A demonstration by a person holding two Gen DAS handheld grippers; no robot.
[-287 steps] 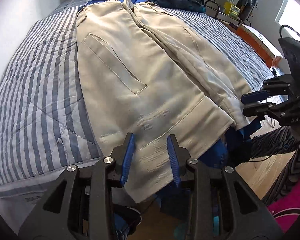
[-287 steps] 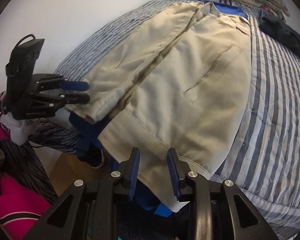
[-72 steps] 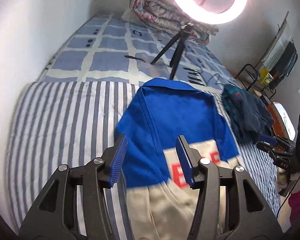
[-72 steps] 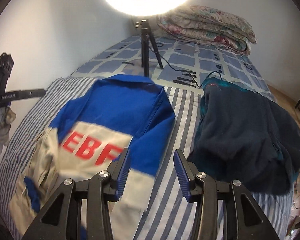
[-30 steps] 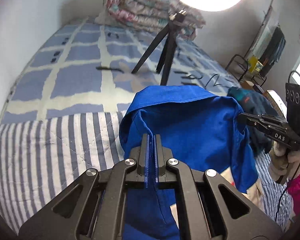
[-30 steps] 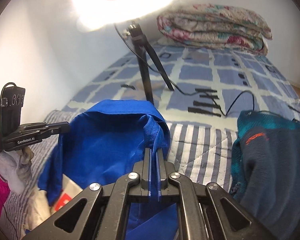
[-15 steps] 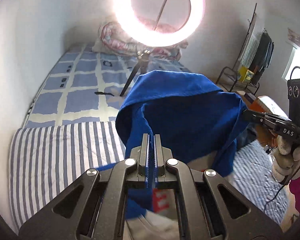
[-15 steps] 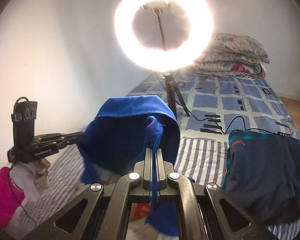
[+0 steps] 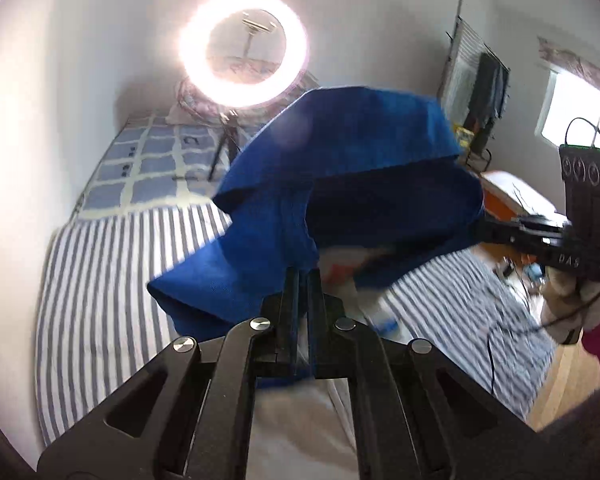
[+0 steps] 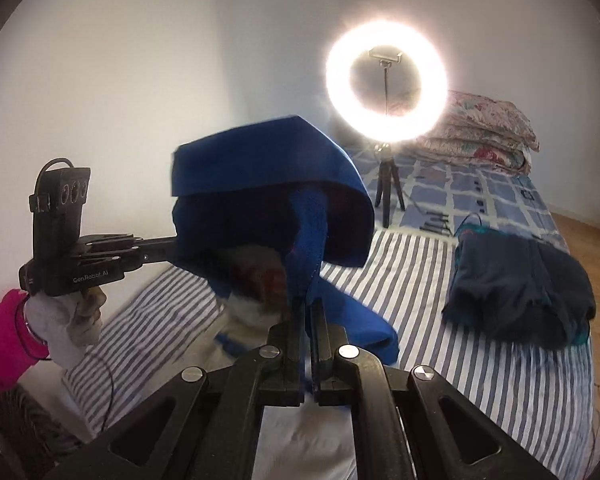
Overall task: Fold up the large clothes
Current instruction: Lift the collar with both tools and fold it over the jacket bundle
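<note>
A large blue and beige jacket (image 9: 340, 176) hangs in the air above the striped bed (image 9: 100, 280). My left gripper (image 9: 302, 280) is shut on its blue top edge at one corner. My right gripper (image 10: 307, 304) is shut on the other blue corner (image 10: 268, 184). The blue upper part billows between the two grippers, and the beige lower part (image 9: 300, 420) trails below toward the bed. Each gripper shows in the other's view, the right gripper (image 9: 500, 228) at the right edge and the left gripper (image 10: 160, 246) at the left.
A lit ring light (image 10: 386, 82) on a tripod stands on the blue checked bedding (image 10: 480, 196). A dark teal garment (image 10: 516, 276) lies on the bed's right side. Folded floral quilts (image 10: 480, 136) are stacked at the head. A clothes rack (image 9: 480, 116) stands by the wall.
Both grippers closed on the jacket's blue top corners about a second ago and have since lifted it high off the bed, swinging the top back toward the foot.
</note>
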